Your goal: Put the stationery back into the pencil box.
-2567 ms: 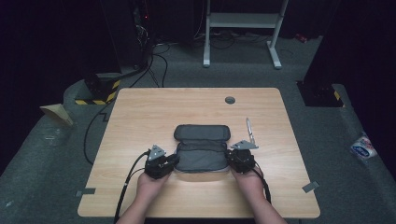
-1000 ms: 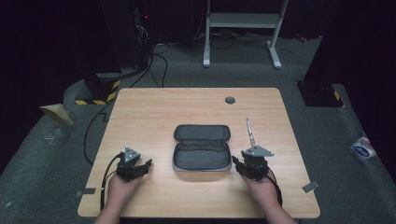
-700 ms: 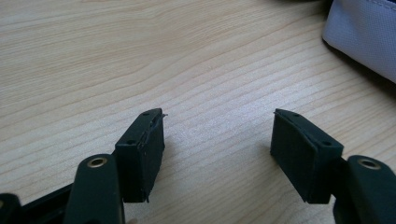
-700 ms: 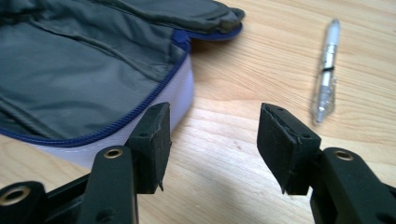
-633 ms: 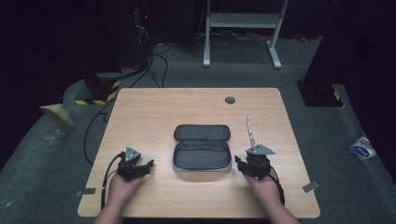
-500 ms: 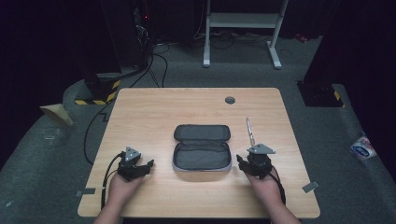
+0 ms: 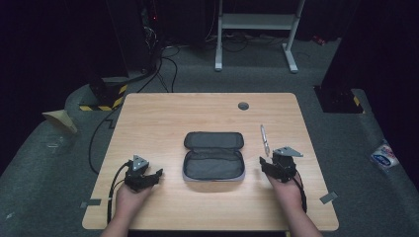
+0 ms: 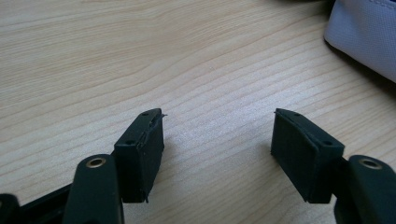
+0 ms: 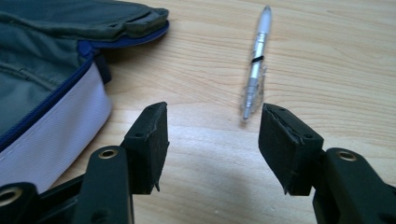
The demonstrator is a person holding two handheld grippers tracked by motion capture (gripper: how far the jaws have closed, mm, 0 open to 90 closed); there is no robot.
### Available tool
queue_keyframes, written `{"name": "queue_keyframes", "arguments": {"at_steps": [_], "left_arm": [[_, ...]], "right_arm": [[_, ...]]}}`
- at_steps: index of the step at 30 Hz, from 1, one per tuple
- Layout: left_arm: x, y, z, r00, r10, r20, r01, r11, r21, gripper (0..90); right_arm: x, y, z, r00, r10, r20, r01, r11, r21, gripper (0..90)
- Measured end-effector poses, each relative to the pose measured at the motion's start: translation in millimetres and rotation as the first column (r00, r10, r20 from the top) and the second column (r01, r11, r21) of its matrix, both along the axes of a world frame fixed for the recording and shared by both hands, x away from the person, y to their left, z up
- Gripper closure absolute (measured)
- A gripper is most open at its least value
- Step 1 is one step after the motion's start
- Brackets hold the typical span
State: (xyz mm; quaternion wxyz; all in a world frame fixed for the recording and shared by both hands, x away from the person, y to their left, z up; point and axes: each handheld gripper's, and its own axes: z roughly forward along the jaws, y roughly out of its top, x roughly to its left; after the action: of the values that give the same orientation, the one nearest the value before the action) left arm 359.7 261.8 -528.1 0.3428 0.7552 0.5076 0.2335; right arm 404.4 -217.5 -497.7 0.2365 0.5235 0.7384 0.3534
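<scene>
Now: open pencil case (image 7: 214, 162) lies mid-table, lid flap folded back, main compartment empty as far as the high view shows. Silver pen (image 7: 264, 140) lies on the wood just right of the case, apart from it, pointing roughly away from the person.

Right gripper (image 7: 275, 165) sits just short of the pen's near tip; jaws have just been narrowing a little, nothing between them, gap moderately wide. In the right gripper view the pen (image 9: 254, 82) lies ahead, slightly right of the gap's centre. Left gripper (image 7: 146, 177) rests well left of the case, jaws wide, empty.

Likely step: pick up the pen for the case. Advice: shift right, straddle the barrel crosswise near its middle, close low so it does not roll.

Surface: light wood-grain table (image 7: 173, 118), 1 round grommet (image 7: 243, 105). Room: dark, grey carpet, cables, white desk frame (image 7: 257, 29) behind.
</scene>
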Motion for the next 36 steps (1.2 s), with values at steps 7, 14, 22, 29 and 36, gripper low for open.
{"name": "queue_keyframes", "arguments": {"at_steps": [7, 14, 22, 29, 36], "left_arm": [[-0.9, -0.5, 0.2, 1.0000, 0.003, 0.001, -0.003, 1.0000, 0.004, 35.3], [-1.0, -0.4, 0.2, 1.0000, 0.004, 0.001, -0.004, 1.0000, 0.003, 35.3], [-0.3, -0.6, 0.1, 1.0000, 0.002, 0.000, -0.002, 1.0000, -0.001, 35.4], [-0.1, -0.7, 0.1, 1.0000, -0.002, -0.001, 0.002, 1.0000, -0.003, 35.4], [-0.1, -0.7, 0.1, 1.0000, -0.004, -0.001, 0.004, 1.0000, -0.002, 35.3]], "right_arm": [[13.0, -5.7, -0.1, 0.9999, -0.011, 0.009, 0.011, 1.000, 0.015, 47.5], [36.9, -5.4, -9.8, 0.9982, -0.035, -0.048, 0.035, 0.999, -0.004, 58.2], [57.6, -3.2, -15.2, 0.9958, -0.053, -0.075, 0.052, 0.999, -0.009, 64.4], [56.8, 3.3, -17.1, 0.9936, -0.063, -0.094, 0.056, 0.996, -0.070, 73.7], [20.8, -0.2, -18.1, 0.9953, -0.052, -0.082, 0.046, 0.997, -0.067, 73.6]]}}
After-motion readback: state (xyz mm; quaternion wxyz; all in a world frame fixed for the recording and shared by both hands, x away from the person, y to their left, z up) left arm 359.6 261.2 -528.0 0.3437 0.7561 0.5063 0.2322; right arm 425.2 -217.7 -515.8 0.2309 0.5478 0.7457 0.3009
